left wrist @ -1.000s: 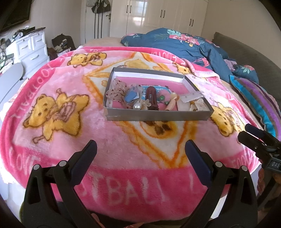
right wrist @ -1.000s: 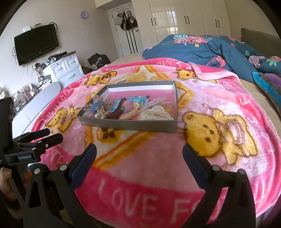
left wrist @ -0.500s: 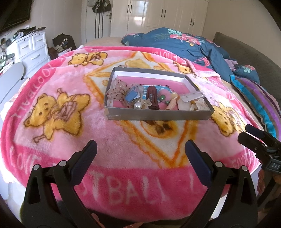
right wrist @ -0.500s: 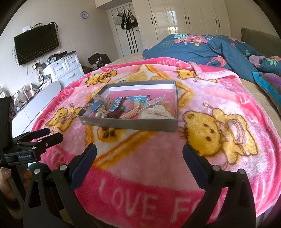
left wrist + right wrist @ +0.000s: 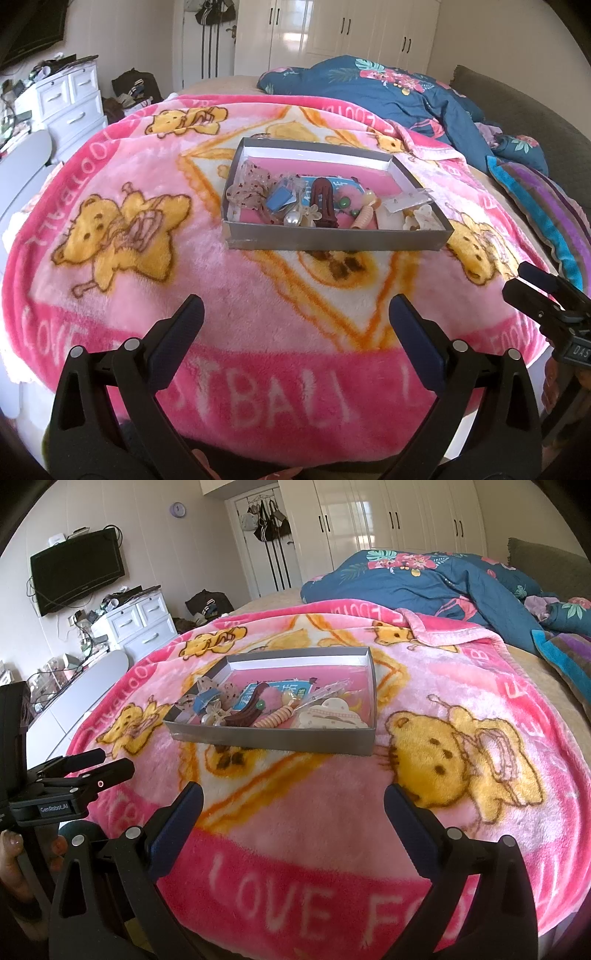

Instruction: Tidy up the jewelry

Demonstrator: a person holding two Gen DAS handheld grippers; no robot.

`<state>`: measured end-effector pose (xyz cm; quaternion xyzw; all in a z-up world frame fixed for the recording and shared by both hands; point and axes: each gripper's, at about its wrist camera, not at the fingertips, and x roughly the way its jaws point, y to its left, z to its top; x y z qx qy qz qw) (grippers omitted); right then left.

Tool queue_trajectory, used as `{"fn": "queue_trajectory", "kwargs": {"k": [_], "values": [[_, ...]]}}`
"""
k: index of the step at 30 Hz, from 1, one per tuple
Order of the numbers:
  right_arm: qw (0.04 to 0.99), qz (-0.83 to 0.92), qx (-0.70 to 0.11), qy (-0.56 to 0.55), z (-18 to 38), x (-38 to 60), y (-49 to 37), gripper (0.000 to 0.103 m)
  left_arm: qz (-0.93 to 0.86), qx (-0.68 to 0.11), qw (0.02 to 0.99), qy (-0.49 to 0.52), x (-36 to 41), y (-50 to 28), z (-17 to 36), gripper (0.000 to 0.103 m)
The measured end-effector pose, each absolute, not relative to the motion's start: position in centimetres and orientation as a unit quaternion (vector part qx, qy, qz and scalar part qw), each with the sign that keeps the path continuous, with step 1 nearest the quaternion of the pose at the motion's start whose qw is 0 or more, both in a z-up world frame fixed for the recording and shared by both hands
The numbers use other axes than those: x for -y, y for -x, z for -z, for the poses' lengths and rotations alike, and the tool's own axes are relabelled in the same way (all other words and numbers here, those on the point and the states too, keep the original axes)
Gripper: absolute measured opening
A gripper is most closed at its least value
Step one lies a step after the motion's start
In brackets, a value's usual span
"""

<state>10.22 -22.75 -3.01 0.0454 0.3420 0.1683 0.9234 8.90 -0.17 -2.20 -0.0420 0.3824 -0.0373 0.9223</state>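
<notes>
Both my grippers hover low over the near edge of the bed, above the pink bear-print blanket (image 5: 122,236), well short of the tray.

Left gripper (image 5: 295,314): fingers (image 5: 177,332) spread wide, nothing between them, only pink blanket showing in the gap. Right gripper (image 5: 293,799): fingers (image 5: 177,812) equally wide apart, also holding nothing. Each gripper shows at the edge of the other's view: the right one at the far right of the left wrist view, the left one at the far left of the right wrist view, with a hand (image 5: 11,864) wrapped on its handle.

Grey cardboard tray (image 5: 332,242) sits flat on the blanket, centred ahead of both grippers, apart from them. Its contents crowd toward the near wall; the far part shows bare pink lining.

Contents, from the left wrist view, left to right:
- translucent speckled bow (image 5: 249,188), at the left end
- small blue card (image 5: 281,198) in clear wrap, beside the bow
- dark brown hair clip (image 5: 324,203), lying lengthwise near the middle
- pearl bead (image 5: 293,220) just left of the clip's near end
- pink pom-pom (image 5: 349,192), right of the clip
- ribbed peach spiral piece (image 5: 362,220), near the front wall
- cream-coloured clips (image 5: 421,218) in the right near corner, with a clear packet lying beside them; finer detail too small to tell.

Behind the blanket, a dark blue floral duvet (image 5: 388,92) lies bunched at the far right of the bed.
</notes>
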Motion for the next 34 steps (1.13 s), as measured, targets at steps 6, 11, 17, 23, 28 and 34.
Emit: {"fn": "queue_trajectory", "kwargs": {"k": [6,11,17,23,28,34], "values": [[0.923,-0.168,-0.343,-0.044,3.0,22.8,-10.4,0.098,0.039,-0.386,0.921,0.04,0.1,-8.9,2.4,0.094],[0.923,-0.156,-0.35,-0.044,3.7,22.9,-10.2,0.098,0.042,-0.391,0.918,0.046,-0.2,-9.0,2.9,0.094],[0.922,-0.133,-0.359,-0.061,4.0,24.4,-11.5,0.098,0.027,-0.397,0.916,0.055,-1.2,-9.4,3.0,0.094],[0.924,-0.069,-0.362,-0.099,4.1,28.4,-13.8,0.098,-0.009,-0.393,0.916,0.083,-4.3,-10.6,2.4,0.094],[0.917,0.044,-0.38,-0.117,5.7,35.0,-18.5,0.099,-0.109,-0.397,0.904,0.114,-11.3,-14.9,2.7,0.094],[0.875,0.206,-0.422,-0.115,9.9,44.5,-25.5,0.099,-0.238,-0.417,0.87,0.114,-20.6,-22.1,5.7,0.094]]}}
